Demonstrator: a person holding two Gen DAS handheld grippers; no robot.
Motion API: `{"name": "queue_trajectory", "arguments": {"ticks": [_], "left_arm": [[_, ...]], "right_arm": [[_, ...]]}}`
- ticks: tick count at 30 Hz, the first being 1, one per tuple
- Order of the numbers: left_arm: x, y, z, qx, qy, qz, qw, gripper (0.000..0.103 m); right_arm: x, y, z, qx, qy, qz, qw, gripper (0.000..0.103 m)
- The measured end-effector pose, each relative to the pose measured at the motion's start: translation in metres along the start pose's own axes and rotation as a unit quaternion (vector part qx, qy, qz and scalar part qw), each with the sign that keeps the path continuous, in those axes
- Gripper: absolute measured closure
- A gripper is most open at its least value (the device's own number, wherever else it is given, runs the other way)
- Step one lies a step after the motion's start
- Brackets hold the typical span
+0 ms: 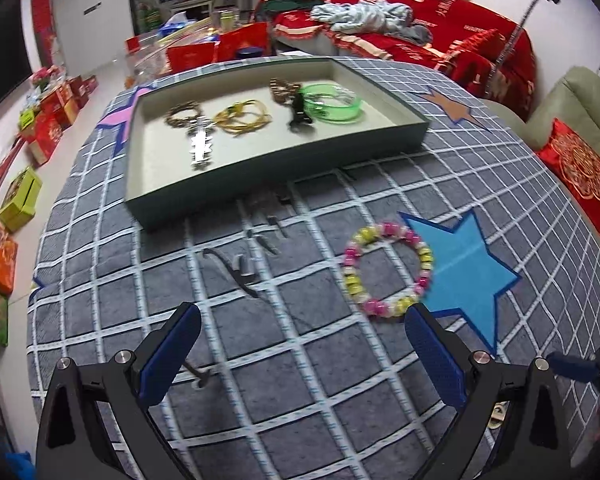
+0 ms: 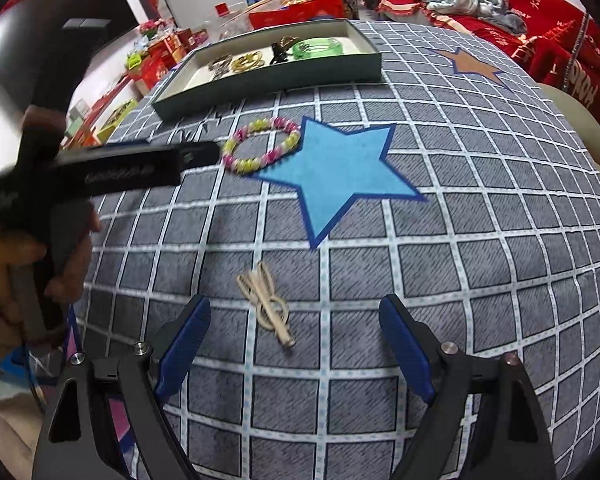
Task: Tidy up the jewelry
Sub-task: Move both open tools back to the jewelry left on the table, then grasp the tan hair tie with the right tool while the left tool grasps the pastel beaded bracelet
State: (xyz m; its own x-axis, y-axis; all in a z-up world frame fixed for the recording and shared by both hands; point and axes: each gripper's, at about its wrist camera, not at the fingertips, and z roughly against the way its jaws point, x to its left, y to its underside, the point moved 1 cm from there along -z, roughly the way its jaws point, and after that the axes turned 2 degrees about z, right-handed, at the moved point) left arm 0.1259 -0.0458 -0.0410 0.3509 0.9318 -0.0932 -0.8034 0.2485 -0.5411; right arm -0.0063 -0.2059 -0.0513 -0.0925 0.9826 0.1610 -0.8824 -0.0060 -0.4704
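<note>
While the left wrist view misses it, the right one shows a cream hair tie (image 2: 267,304) on the checked cloth (image 2: 480,240). Both the left gripper (image 1: 300,354) and right gripper (image 2: 294,340) tilt downward, jaws apart, empty.

A: Tray (image 1: 276,168) position?
B: On the worktop (image 1: 300,360), far side. In it, left to right: brooch (image 1: 198,142), bangles (image 1: 242,118), clip (image 1: 298,112), cuff (image 1: 332,108).

A: Bracelet (image 1: 388,270)?
B: On the worktop, nearer than the tray, touching the left edge of the star patch (image 1: 464,272).

A: Hairpins (image 1: 240,268)?
B: Left of the bracelet, before the tray.

A: Cord loop (image 2: 270,306)?
B: Nearest item, before the star patch, just ahead of the right gripper (image 2: 294,340), between its spread fingers.

A: Sofa (image 1: 440,32)?
B: Behind the worktop, right.
</note>
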Motion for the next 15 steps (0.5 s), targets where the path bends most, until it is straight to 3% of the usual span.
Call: {"name": "queue_trajectory", "arguments": {"ticks": [4, 11, 15], "left_arm": [[-0.011, -0.003, -0.007, 0.007, 0.006, -0.007, 0.9999, 0.000], [-0.014, -0.013, -0.021, 0.014, 0.007, 0.009, 0.9998, 0.000], [-0.014, -0.017, -0.030, 0.022, 0.005, 0.012, 0.9997, 0.012]], "right_arm": [[0.007, 0.006, 0.000, 0.000, 0.005, 0.016, 1.000, 0.016], [0.013, 0.010, -0.005, 0.003, 0.021, 0.038, 0.999, 0.042], [0.018, 0.008, -0.006, 0.006, 0.038, 0.059, 0.997, 0.053]]}}
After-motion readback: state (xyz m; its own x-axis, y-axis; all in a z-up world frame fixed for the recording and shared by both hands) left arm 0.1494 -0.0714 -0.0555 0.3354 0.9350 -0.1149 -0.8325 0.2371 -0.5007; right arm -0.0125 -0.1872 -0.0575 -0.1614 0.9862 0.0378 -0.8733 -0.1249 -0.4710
